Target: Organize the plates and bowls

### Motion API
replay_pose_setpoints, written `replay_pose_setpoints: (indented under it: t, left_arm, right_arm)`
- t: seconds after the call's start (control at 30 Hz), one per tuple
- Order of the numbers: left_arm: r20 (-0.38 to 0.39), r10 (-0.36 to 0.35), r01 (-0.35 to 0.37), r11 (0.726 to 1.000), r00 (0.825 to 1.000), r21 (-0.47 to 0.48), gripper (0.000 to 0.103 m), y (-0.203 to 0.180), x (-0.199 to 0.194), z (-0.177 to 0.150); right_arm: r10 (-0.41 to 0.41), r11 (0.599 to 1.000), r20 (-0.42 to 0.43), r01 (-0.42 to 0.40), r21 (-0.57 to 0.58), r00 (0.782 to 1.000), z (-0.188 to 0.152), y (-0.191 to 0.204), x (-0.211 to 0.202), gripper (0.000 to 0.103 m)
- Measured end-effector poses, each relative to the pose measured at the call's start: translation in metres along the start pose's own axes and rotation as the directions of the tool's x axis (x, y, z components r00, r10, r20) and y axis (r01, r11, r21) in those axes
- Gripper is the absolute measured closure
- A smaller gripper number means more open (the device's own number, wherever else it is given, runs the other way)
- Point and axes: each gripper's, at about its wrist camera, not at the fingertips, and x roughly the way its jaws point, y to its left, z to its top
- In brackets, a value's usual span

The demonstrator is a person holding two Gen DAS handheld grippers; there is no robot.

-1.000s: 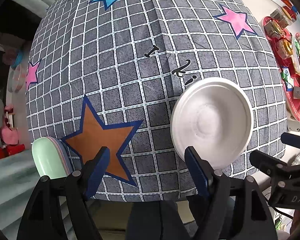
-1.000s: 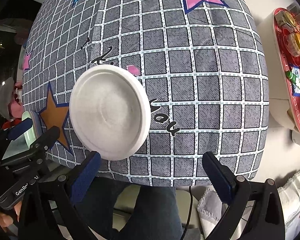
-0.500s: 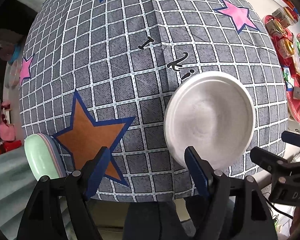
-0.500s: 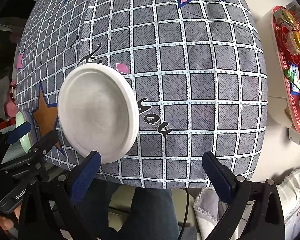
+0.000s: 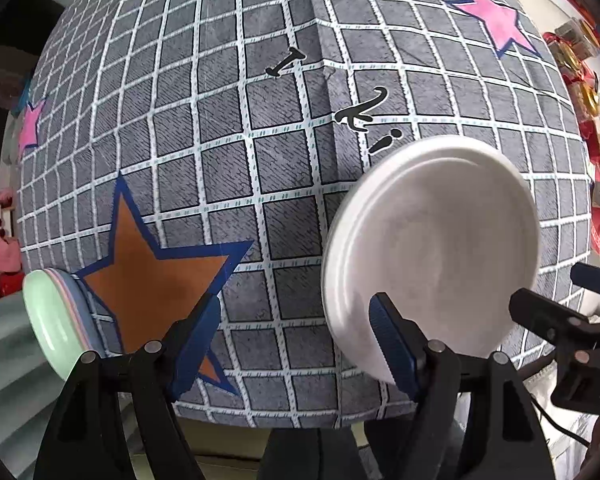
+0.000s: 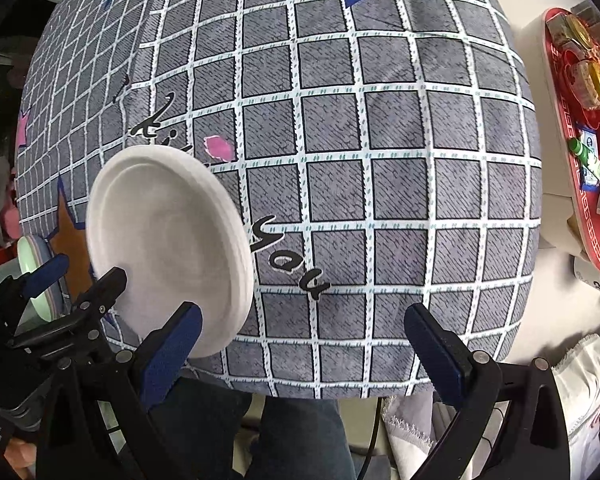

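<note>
Plate first, in the left wrist view: a round white plastic plate (image 5: 432,256) appears tilted, its near edge by the right finger (image 5: 392,352) of the left hand-held gripper (image 5: 296,348), whose jaws stand wide with nothing between them. Whether that finger touches the plate I cannot tell. At the near left corner of the worktop, covered by a grey checked tablecloth with stars (image 5: 260,140), a stack of pale green and blue plates (image 5: 56,316) sits half over the edge, probably the pile the white plate belongs on. The other tool's black tip pokes in at right.

Right wrist view: the white plate blurs beside the left finger (image 6: 172,352) of the right hand-held gripper (image 6: 304,354), also spread wide and empty. Only here does a red tray of snacks (image 6: 572,184) show clearly at far right.
</note>
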Motion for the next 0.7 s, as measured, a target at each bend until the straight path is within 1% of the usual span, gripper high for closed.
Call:
replay_pose_setpoints:
  t: [0.1,0.27,0.33,0.4,0.43,0.47,0.5,0.53,0.57,0.6,0.63,0.67,0.7]
  left_arm:
    - [0.009,-0.012,0.012,1.0,1.0,-0.007,0.023,0.003,0.01,0.004]
    - [0.02,-0.01,0.009,1.0,1.0,0.007,0.023,0.003,0.027,0.015]
    - [0.015,-0.004,0.003,1.0,1.0,0.014,0.024,0.0,0.032,0.021]
    - [0.005,-0.02,0.02,1.0,1.0,0.014,0.027,-0.001,0.038,0.026]
    - [0.001,-0.036,0.036,0.999,0.999,0.011,0.03,-0.001,0.04,0.028]
    - [-0.002,-0.049,0.049,0.999,0.999,0.012,0.031,-0.002,0.042,0.029]
    - [-0.002,-0.055,0.055,0.998,0.998,0.016,0.034,-0.003,0.043,0.031]
    - [-0.004,-0.058,0.058,0.998,0.998,0.022,0.038,-0.004,0.045,0.033]
    - [-0.008,-0.075,0.075,0.997,0.997,0.029,0.04,-0.01,0.045,0.036]
    - [-0.013,-0.088,0.089,0.995,0.996,0.034,0.048,-0.018,0.046,0.038]
    - [-0.022,-0.105,0.105,0.994,0.994,0.042,0.058,-0.025,0.048,0.04]
    - [-0.023,-0.122,0.123,0.991,0.992,0.05,0.062,-0.033,0.048,0.042]
    - [-0.022,-0.12,0.121,0.991,0.993,0.059,0.062,-0.038,0.048,0.043]
  right_arm:
    - [-0.002,1.0,0.0,0.002,-0.001,1.0,0.007,-0.001,0.008,0.001]
    - [0.027,1.0,0.002,-0.027,0.005,1.0,0.015,-0.001,0.022,0.001]
    - [0.026,1.0,0.008,-0.026,0.001,1.0,0.019,0.0,0.027,0.001]
    - [0.013,1.0,0.014,-0.013,-0.001,1.0,0.024,0.002,0.03,0.003]
    - [0.008,1.0,0.018,-0.008,-0.001,1.0,0.026,0.002,0.031,0.006]
    - [0.008,1.0,0.021,-0.008,0.0,1.0,0.026,0.005,0.034,0.019]
    - [0.013,1.0,0.017,-0.013,0.002,1.0,0.028,0.004,0.036,0.032]
    - [0.027,1.0,0.009,-0.028,0.01,1.0,0.029,0.005,0.039,0.033]
    - [0.04,0.999,0.004,-0.04,0.017,0.999,0.03,0.006,0.042,0.036]
    - [0.058,0.998,0.001,-0.058,0.023,0.998,0.029,0.007,0.045,0.046]
    - [0.079,0.997,0.001,-0.079,0.026,0.997,0.029,0.008,0.046,0.05]
    - [0.095,0.995,-0.001,-0.095,0.027,0.995,0.027,0.012,0.051,0.052]
    - [0.11,0.994,-0.013,-0.11,0.017,0.994,0.027,0.016,0.054,0.056]
